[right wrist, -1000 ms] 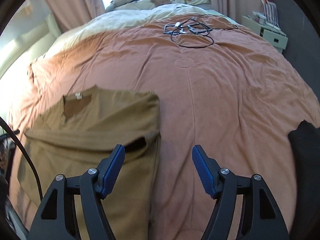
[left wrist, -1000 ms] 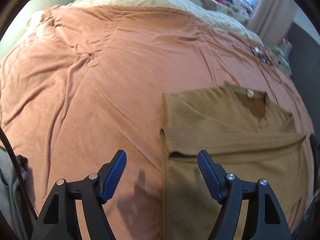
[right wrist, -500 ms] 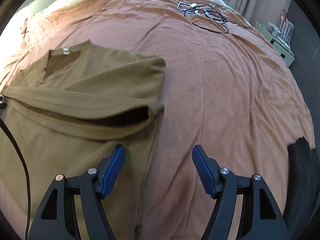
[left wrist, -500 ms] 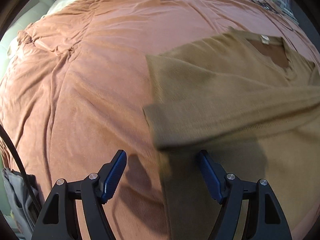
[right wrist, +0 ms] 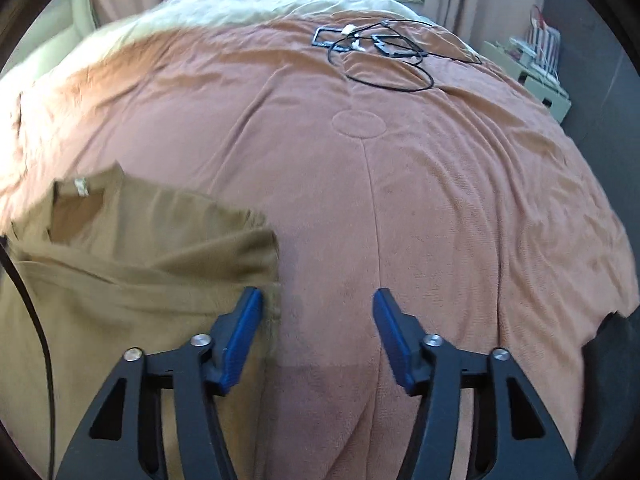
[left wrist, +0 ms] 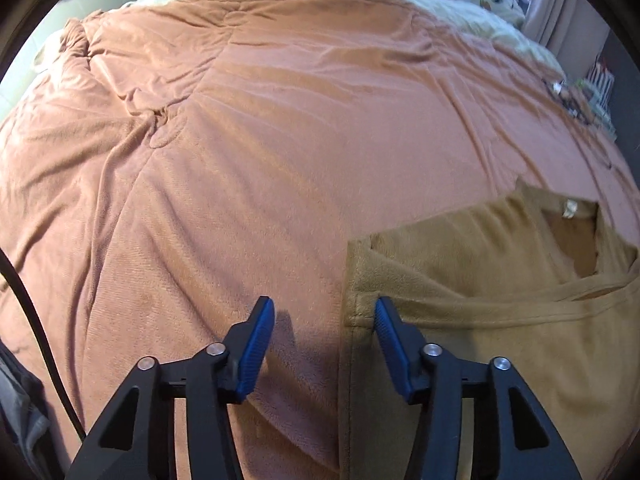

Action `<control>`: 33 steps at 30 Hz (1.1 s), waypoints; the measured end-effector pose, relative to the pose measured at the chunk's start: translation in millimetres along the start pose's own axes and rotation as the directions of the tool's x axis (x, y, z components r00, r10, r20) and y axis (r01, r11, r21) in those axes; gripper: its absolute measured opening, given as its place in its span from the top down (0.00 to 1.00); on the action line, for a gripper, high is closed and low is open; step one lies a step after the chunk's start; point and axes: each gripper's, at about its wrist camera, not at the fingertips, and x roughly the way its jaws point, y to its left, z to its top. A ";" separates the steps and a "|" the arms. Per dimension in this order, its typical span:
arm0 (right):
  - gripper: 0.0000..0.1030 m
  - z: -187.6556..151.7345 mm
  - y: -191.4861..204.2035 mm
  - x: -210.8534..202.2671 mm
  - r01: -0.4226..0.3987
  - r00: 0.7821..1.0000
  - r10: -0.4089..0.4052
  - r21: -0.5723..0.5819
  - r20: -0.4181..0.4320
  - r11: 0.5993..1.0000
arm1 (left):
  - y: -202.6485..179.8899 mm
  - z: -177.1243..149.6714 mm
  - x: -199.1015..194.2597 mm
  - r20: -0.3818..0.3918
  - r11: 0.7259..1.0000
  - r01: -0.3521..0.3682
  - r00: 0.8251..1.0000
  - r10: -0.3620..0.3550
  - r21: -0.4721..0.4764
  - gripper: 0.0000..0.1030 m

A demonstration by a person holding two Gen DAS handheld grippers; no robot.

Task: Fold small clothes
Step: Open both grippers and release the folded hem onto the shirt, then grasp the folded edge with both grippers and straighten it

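The shirt (left wrist: 480, 320) lies on the bed (left wrist: 280, 160); left tongs (left wrist: 324, 320) and right tongs (right wrist: 316, 312) straddle its side edges, closing, gripping nothing yet.

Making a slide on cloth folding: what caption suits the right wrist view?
Right gripper, jaws closing, straddles the side edge of a tan shirt lying on an orange blanket.

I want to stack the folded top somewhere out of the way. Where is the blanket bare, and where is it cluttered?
The orange blanket is bare left of the brown top, out to its bunched far-left corner. In the right wrist view it is also bare right of the top, up to the black cables at the far end. A dark item sits at the right edge.
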 end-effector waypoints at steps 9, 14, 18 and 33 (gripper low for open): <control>0.49 -19.9 -5.8 -8.3 -0.106 0.994 0.106 -0.015 0.000 0.994 | -3.4 -15.4 -3.6 -0.023 0.995 0.095 0.995 -0.095 0.019 0.72; 0.82 -17.3 0.3 0.2 -0.123 0.992 0.122 -0.043 -0.023 0.991 | -11.6 -20.8 -10.1 -0.017 0.996 0.086 0.996 -0.086 0.017 0.93; 1.00 -10.8 1.8 -14.3 -0.131 0.991 0.132 -0.074 0.004 0.989 | -16.4 -23.0 -29.8 0.017 0.997 0.064 0.998 -0.064 0.039 0.93; 1.00 -15.3 -13.5 -85.4 -0.149 0.974 0.153 -0.034 0.165 0.988 | -22.5 2.8 -90.2 0.178 0.999 0.013 0.984 -0.021 0.047 0.95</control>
